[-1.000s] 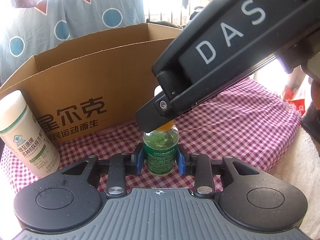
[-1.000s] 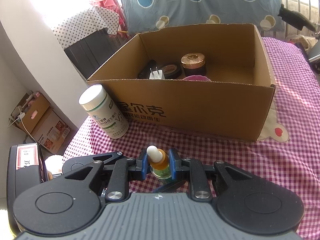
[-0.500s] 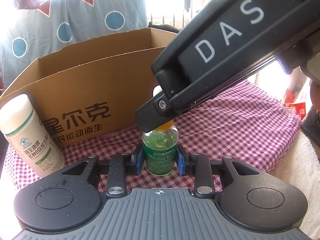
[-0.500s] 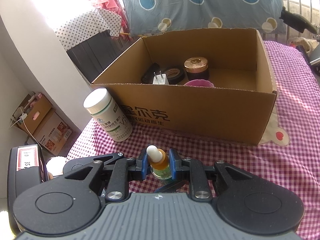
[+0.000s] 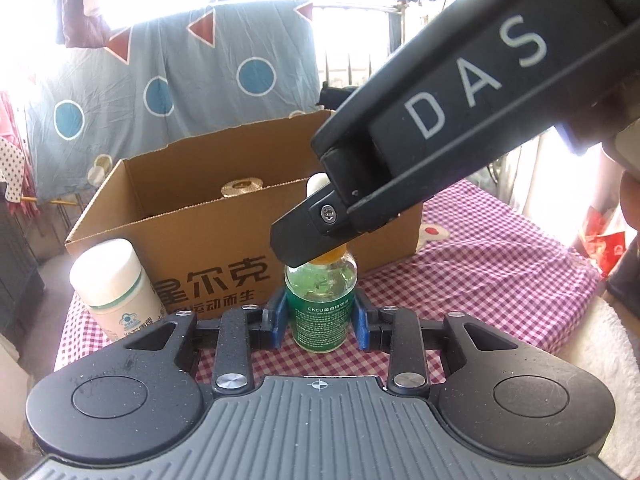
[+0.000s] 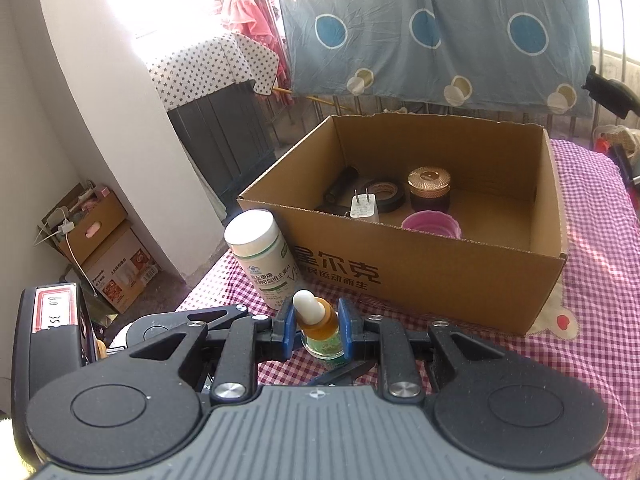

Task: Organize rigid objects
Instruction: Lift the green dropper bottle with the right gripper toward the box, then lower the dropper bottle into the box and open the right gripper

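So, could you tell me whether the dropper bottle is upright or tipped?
Upright: the dropper bottle stands with its white bulb on top, left gripper clamping its body and right gripper its neck.

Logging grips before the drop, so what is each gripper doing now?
Left gripper: shut on the dropper bottle's body.
Right gripper: shut on the same bottle's orange neck.

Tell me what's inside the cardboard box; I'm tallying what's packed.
Inside the cardboard box: black tape roll, white plug adapter, gold-lidded jar, pink cup, black cylinder. Near wall hides the floor behind it.
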The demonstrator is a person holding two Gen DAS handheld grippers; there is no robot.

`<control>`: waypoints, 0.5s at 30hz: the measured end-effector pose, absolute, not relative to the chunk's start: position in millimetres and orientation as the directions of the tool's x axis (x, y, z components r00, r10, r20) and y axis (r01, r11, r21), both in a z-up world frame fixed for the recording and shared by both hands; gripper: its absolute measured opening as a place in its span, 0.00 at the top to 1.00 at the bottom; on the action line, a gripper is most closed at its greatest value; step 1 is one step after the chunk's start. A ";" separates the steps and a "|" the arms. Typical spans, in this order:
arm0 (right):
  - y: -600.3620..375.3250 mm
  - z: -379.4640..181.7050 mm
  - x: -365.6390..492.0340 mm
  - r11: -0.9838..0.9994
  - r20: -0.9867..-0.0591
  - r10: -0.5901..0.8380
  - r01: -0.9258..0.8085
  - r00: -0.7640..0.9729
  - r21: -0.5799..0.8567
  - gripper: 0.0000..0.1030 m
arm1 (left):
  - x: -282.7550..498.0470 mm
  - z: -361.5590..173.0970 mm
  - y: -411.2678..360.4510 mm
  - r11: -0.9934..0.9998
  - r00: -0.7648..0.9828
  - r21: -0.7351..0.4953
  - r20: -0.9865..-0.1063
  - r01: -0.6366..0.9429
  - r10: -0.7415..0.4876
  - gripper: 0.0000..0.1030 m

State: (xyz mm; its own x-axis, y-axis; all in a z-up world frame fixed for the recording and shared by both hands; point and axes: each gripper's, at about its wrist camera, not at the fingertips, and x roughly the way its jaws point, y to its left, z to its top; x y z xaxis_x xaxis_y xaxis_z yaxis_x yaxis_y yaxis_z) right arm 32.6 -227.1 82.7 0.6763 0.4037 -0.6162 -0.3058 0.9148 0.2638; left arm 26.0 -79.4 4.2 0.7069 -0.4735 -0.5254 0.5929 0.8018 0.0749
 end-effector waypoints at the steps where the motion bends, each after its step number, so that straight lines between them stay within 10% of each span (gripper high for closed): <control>1: -225.8 89.0 31.7 0.911 -0.606 0.412 -0.319 0.681 0.261 0.76 | 25.2 11.4 -76.8 0.807 0.718 0.080 -0.514 0.585 -0.469 0.69; 15: -230.1 172.0 50.5 0.885 -0.498 0.463 -0.409 0.733 0.221 0.77 | 48.3 91.3 -76.5 0.822 0.765 0.063 -0.412 0.565 -0.495 0.69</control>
